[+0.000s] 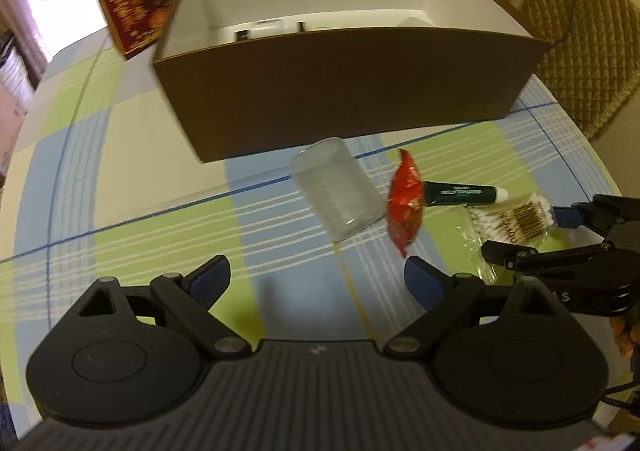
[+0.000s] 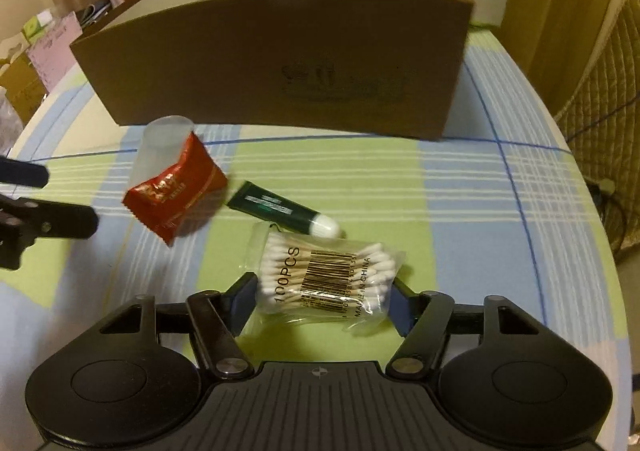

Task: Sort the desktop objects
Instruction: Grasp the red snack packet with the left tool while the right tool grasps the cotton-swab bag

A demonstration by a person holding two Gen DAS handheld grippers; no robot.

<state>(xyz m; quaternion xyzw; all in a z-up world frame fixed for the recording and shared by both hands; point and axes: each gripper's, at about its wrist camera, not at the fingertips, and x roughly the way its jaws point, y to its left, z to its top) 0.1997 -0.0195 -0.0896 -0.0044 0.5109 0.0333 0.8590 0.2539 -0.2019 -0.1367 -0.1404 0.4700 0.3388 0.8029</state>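
A clear bag of cotton swabs [image 2: 324, 275] lies on the checked tablecloth, and my right gripper [image 2: 322, 305] is shut on it, one pad against each end. Beside the bag lie a dark green tube [image 2: 280, 209], a red snack packet [image 2: 176, 195] and a frosted plastic cup [image 2: 164, 147] on its side. In the left wrist view the cup [image 1: 336, 195], packet [image 1: 405, 207], tube [image 1: 460, 193] and swabs [image 1: 516, 219] lie ahead of my left gripper [image 1: 316, 267], which hangs open over bare cloth. The right gripper [image 1: 540, 233] shows at the right.
A large brown cardboard box [image 1: 352, 91] with a white inside stands open behind the objects and holds a few small items. A red gift bag [image 1: 132, 3] stands at the back left. A padded chair [image 1: 580, 51] is beyond the table's right edge.
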